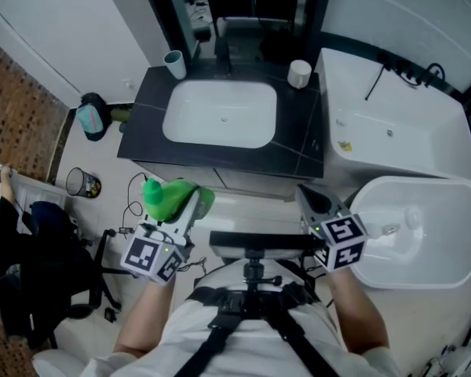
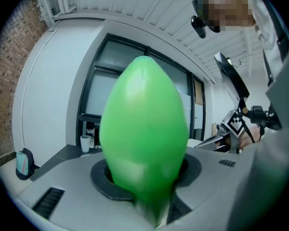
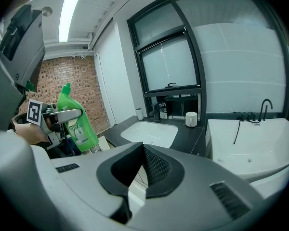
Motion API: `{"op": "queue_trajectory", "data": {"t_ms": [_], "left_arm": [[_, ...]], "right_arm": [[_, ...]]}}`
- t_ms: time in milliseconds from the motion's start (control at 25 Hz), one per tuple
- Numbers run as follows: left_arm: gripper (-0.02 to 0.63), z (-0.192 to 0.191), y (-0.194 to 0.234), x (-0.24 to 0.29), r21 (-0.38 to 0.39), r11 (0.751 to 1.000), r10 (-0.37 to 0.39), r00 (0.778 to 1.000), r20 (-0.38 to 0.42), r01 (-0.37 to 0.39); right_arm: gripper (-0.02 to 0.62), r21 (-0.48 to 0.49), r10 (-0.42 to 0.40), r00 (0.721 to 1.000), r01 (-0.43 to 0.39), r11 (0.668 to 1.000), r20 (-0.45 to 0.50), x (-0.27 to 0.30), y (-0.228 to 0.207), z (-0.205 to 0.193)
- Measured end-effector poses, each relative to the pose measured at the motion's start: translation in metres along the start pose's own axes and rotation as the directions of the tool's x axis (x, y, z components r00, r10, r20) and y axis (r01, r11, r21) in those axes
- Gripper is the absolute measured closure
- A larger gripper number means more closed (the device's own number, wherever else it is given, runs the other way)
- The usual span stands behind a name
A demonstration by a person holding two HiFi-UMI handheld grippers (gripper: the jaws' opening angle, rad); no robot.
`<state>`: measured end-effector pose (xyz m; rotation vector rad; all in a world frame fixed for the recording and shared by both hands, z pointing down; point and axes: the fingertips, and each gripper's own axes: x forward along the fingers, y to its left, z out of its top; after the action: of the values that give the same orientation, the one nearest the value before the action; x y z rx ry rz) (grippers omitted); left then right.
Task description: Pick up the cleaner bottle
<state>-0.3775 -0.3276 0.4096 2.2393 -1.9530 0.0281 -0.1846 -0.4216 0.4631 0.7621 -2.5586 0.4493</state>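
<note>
So, the left gripper has the cleaner bottle right between its jaws. They're partly spread and pinch the green body from both sides, and in the left gripper view the bottle fills pretty much everything ahead of them. From the right gripper view, the bottle's long axis runs across those jaws, roughly upright with the cap end up and a slight lean. The pinch sits around the upper part of the body. The right gripper has its jaws pressed together on nothing. The bottle is off to its left and well apart, so the left hand is obviously the nearer one, since it's the one holding it. Out past both sets of jaws there's the dark counter with the white sink, and the bottle looks clear of any surface. I'd say the pick-up is basically done, and whatever comes next depends on that sideways grip not slipping.
</note>
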Motion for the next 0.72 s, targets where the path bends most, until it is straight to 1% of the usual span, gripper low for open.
{"op": "queue_trajectory", "data": {"t_ms": [720], "left_arm": [[0.442,0.005,-0.0022,0.0068,0.008,1.0,-0.012,1.0,-0.001,0.012]], "right_arm": [[0.595,-0.008,0.013,1.0,-0.013,1.0,-0.014,0.0037,-0.002,0.0021]]}}
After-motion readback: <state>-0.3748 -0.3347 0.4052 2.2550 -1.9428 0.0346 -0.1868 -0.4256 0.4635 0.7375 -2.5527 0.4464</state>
